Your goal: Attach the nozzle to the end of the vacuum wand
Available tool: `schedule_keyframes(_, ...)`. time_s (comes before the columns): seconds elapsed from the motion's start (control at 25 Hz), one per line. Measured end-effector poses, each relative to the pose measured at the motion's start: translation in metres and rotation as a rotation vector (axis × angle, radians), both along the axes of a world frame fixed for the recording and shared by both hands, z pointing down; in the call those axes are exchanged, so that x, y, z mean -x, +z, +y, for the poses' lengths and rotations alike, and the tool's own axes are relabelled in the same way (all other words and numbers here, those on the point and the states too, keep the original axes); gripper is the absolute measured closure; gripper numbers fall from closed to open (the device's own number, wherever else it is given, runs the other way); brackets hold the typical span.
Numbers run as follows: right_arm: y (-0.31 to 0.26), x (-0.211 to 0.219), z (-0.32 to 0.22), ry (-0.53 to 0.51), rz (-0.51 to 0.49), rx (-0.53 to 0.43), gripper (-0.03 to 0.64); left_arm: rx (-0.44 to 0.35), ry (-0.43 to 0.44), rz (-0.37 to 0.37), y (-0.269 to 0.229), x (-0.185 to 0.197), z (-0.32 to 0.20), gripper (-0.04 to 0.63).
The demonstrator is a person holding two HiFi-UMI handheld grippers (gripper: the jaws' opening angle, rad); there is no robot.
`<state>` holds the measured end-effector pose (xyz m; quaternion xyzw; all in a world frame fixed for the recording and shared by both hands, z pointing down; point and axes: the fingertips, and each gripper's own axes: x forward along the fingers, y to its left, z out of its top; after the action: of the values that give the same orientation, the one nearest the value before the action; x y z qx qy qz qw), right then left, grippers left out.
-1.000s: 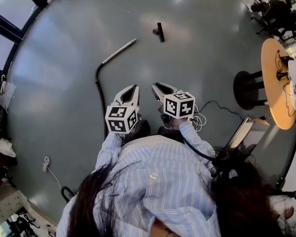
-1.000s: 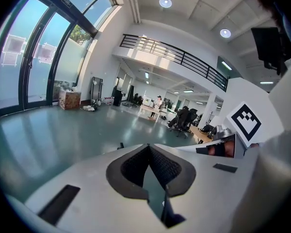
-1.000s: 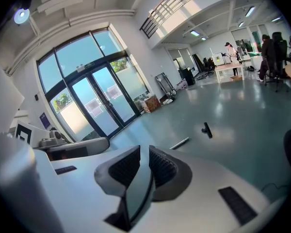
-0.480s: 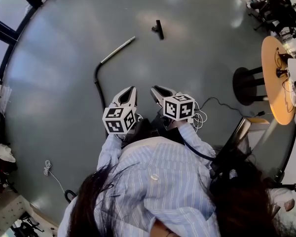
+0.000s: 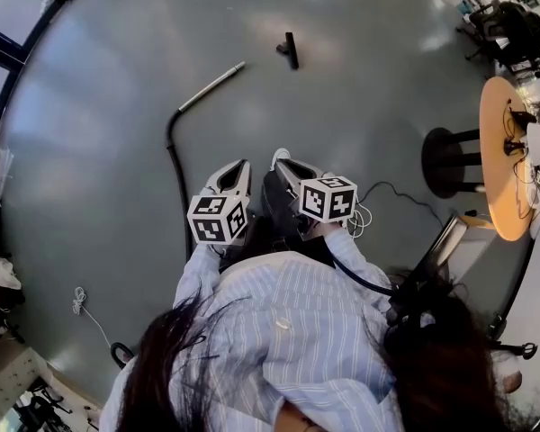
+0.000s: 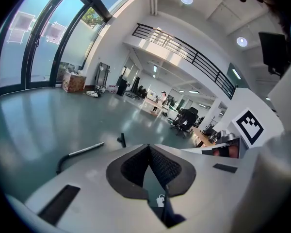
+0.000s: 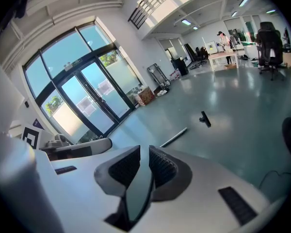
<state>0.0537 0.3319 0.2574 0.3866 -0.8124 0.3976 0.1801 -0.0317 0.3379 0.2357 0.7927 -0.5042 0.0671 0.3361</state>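
While one vacuum wand [image 5: 211,86] and one nozzle [image 5: 291,50] lie apart on the floor [image 5: 99,160], both tools are empty: the left tool [image 5: 241,165] pressed together, the right tool [image 5: 286,165] slightly spread.

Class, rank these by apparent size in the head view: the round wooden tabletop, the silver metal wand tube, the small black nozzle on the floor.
1. Round wooden tabletop
2. Silver metal wand tube
3. Small black nozzle
The tabletop sits at the distorted edge, so true sizes stay unsure.

lower end of hose [image 5: 173,165] hidden behind the sleeve [image 5: 201,273], nozzle [image 5: 290,50] detail too small to tell
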Motion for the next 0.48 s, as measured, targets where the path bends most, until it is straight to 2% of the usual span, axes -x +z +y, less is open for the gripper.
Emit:
schedule_keyframes(0.28,-0.010,0.007,-0.088,-0.042,-0.011,-0.036,0.555,-0.012,-0.028,-0.028,-0.007,0.007,-0.075,0.591)
schedule_keyframes(0.48,-0.017,-0.016,-0.163,-0.089,-0.003,-0.053,0.555,-0.024,-0.044,-0.038,-0.014,-0.020,-0.144,0.589)
